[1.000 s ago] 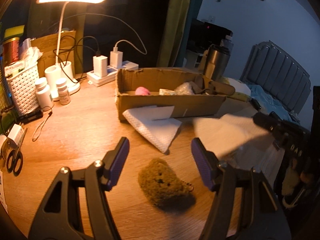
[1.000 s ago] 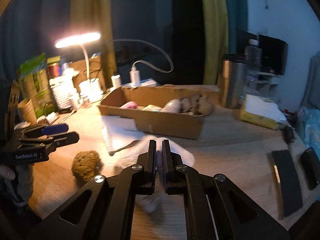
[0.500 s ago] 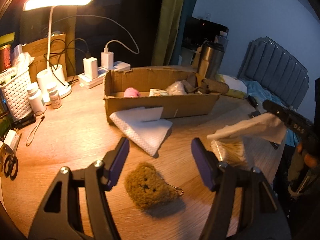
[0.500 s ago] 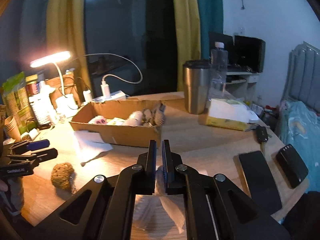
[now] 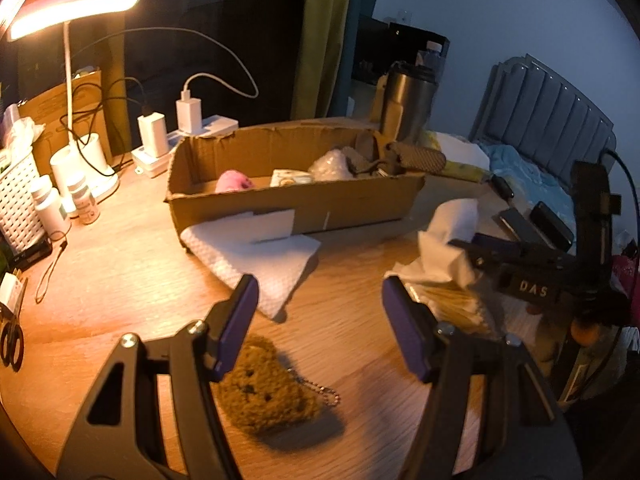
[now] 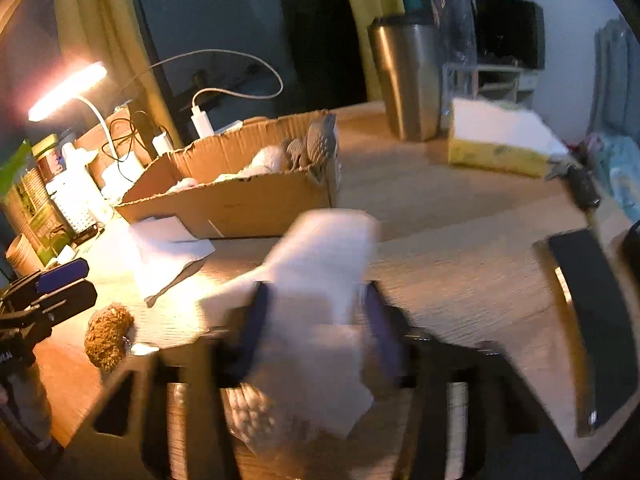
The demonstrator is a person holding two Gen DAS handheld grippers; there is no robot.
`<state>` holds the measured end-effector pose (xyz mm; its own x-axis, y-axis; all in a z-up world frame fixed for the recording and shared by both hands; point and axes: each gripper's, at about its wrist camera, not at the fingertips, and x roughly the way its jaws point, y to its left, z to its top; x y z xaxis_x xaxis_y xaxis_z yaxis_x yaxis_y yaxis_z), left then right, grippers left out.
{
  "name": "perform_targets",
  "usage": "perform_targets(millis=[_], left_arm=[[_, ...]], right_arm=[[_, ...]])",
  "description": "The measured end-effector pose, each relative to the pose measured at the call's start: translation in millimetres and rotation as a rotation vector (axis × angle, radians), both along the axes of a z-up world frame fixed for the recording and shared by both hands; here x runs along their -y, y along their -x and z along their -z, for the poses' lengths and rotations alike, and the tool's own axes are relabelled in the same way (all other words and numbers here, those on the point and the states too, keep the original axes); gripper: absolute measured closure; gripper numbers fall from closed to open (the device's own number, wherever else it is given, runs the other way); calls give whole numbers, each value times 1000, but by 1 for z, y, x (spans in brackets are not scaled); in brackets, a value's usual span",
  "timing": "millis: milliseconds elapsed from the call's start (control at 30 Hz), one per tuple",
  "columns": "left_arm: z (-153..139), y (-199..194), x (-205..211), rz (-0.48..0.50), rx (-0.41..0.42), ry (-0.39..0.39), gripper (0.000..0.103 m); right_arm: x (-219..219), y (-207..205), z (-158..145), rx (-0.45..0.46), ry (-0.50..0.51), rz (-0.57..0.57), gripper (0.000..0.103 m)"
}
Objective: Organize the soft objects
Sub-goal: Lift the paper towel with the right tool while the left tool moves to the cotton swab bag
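Note:
A brown plush bear keychain (image 5: 268, 392) lies on the wooden table just below my left gripper (image 5: 319, 292), which is open with nothing between its fingers. My right gripper (image 6: 316, 300) is blurred and its jaws are opening. A crumpled white cloth (image 6: 324, 248) sits loosely between them, over a pale packet on the table. The left wrist view shows that cloth (image 5: 444, 240) at the right gripper's tips. A low cardboard box (image 5: 296, 204) behind holds a pink plush, a plastic bag and brown soft items. A folded white cloth (image 5: 260, 256) lies against the box front.
A lit desk lamp (image 5: 72, 4), a power strip with chargers (image 5: 184, 136), a white basket (image 5: 16, 200) and pill bottles (image 5: 50, 208) stand at the left. A steel tumbler (image 6: 408, 80), a tissue pack (image 6: 496, 140) and two dark phones (image 6: 588, 312) sit at the right. Scissors (image 5: 12, 340) lie at the left edge.
The right gripper, shut on the white cloth before, has swung right and down and its jaws now stand apart. The left gripper has drifted so the plush sits lower and closer in its view.

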<state>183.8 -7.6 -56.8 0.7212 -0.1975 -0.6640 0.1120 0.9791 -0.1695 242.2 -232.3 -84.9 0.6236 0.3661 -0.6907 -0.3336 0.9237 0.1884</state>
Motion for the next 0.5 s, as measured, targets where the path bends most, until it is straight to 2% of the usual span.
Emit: perform_targets(millis=[233, 400, 433, 500], left_arm=[[3, -8, 15, 22, -16, -17, 37], [4, -11, 22, 31, -25, -30, 37], [5, -11, 23, 32, -28, -32, 37], [5, -12, 26, 35, -32, -37, 37]], right_arm=[[-8, -12, 10, -60, -4, -24, 39], [-22, -16, 18, -89, 9, -94, 40], [-27, -17, 21, -101, 19, -112, 41], [-33, -17, 23, -100, 28, -142, 50]])
